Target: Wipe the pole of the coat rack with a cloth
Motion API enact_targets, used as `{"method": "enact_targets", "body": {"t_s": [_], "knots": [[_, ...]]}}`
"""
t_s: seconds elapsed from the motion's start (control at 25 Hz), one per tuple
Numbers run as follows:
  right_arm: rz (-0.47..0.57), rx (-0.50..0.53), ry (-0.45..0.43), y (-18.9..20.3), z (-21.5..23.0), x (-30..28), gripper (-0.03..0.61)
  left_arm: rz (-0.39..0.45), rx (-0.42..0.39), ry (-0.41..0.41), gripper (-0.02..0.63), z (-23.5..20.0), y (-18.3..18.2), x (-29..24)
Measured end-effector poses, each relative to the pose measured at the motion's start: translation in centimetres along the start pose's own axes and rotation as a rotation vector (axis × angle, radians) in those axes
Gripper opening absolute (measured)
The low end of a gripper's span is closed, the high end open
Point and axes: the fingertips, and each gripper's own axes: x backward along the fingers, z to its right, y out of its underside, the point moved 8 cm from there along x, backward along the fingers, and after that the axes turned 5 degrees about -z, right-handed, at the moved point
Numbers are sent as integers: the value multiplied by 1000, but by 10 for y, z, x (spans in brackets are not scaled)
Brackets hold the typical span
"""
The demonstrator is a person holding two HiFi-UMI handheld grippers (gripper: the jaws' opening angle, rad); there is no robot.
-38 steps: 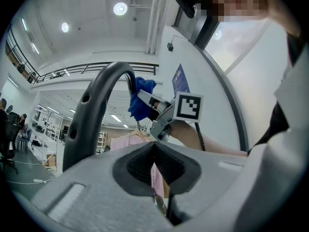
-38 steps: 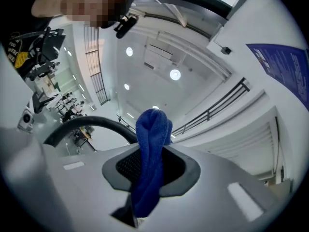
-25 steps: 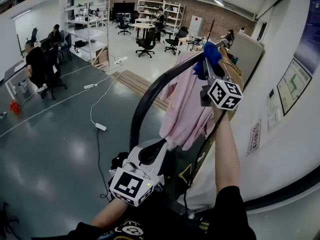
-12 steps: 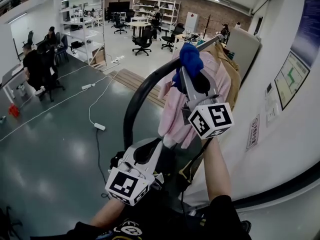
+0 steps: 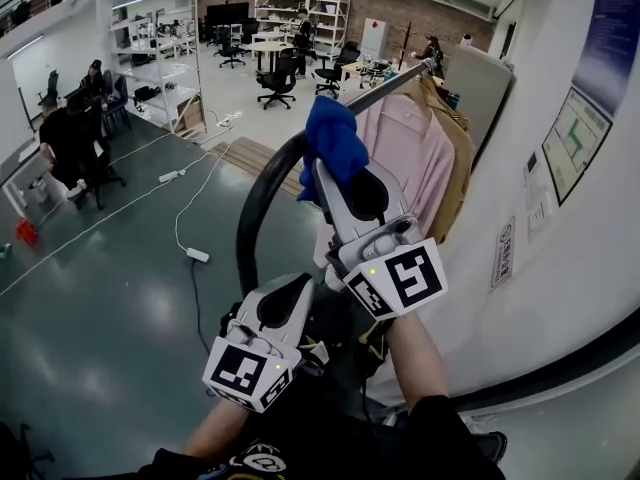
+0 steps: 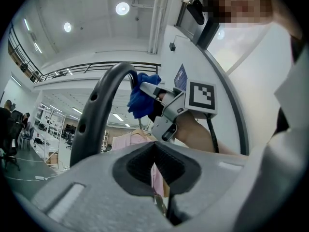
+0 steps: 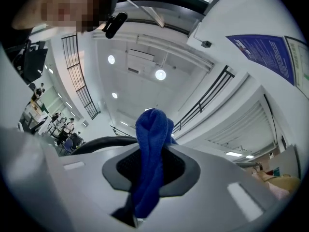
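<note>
The coat rack's black pole point(image 5: 250, 218) rises from the floor and bends right into a grey rail point(image 5: 385, 85). My right gripper point(image 5: 335, 173) is shut on a blue cloth point(image 5: 335, 140), which is pressed against the top of the bend. In the right gripper view the cloth point(image 7: 152, 153) fills the jaws of the right gripper point(image 7: 149, 175), with the pole point(image 7: 96, 143) just behind. My left gripper point(image 5: 285, 303) is lower, beside the pole's upright part, shut with nothing held. In the left gripper view, past the left gripper point(image 6: 157, 178), the pole point(image 6: 94, 124) stands left of the jaws and the cloth point(image 6: 142, 96) is above.
A pink shirt point(image 5: 405, 153) and a tan coat point(image 5: 455, 158) hang on the rail. A white wall with posters point(image 5: 575, 138) is close on the right. Cables and a power strip point(image 5: 200, 255) lie on the grey floor. People sit at desks point(image 5: 70, 128) at far left.
My right gripper has slid the blue cloth back along the rail toward me and down onto the pole's black bend. The left gripper has stayed almost still.
</note>
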Motion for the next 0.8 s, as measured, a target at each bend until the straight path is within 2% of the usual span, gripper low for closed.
{"method": "enact_targets", "body": {"t_s": [0.12,0.2,0.28,0.36,0.48,0.56,0.8], "knots": [[-36,-39,60,-3,3,38,71,6,-4,-7,5,4,-1,2],[-84,-25,99,-5,-13,82,71,15,-12,-10,5,10,-2,7],[-187,8,142,7,-36,124,71,22,-35,-21,5,16,0,12],[-341,9,203,36,-50,157,71,8,-59,-46,5,21,12,12],[-510,-143,265,78,-57,197,71,-56,-45,-62,5,29,37,10],[-546,-217,291,87,-61,214,69,-81,-29,-56,5,36,47,12],[-574,-221,318,86,-69,229,69,-94,-53,-45,5,50,49,10]]}}
